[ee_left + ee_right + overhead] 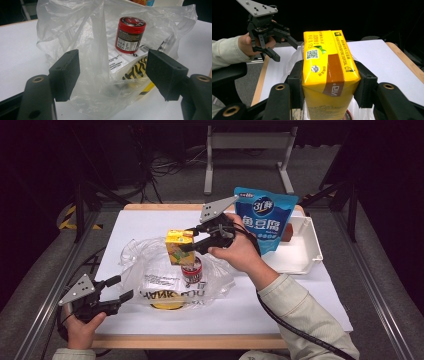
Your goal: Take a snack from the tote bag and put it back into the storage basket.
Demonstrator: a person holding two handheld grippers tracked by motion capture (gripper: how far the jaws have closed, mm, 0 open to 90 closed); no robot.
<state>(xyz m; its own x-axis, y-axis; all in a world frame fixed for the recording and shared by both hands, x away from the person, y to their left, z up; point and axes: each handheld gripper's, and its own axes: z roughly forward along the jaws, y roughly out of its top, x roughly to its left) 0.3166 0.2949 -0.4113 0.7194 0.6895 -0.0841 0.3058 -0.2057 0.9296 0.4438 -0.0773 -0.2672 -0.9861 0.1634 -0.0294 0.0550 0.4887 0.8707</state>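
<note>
My left claw (119,289) waits nearest me with jaws spread, empty, at the near edge of the plastic bag (150,265). Inside the bag stands a red jar (192,271). Just above it my right claw (189,240) clamps a yellow juice carton (179,246) by its sides. I judge I'm packing: next, lower the carton beside the jar, then let go.

High view over table (125,227); gripper views close on shared plastic bag (75,30).
</note>
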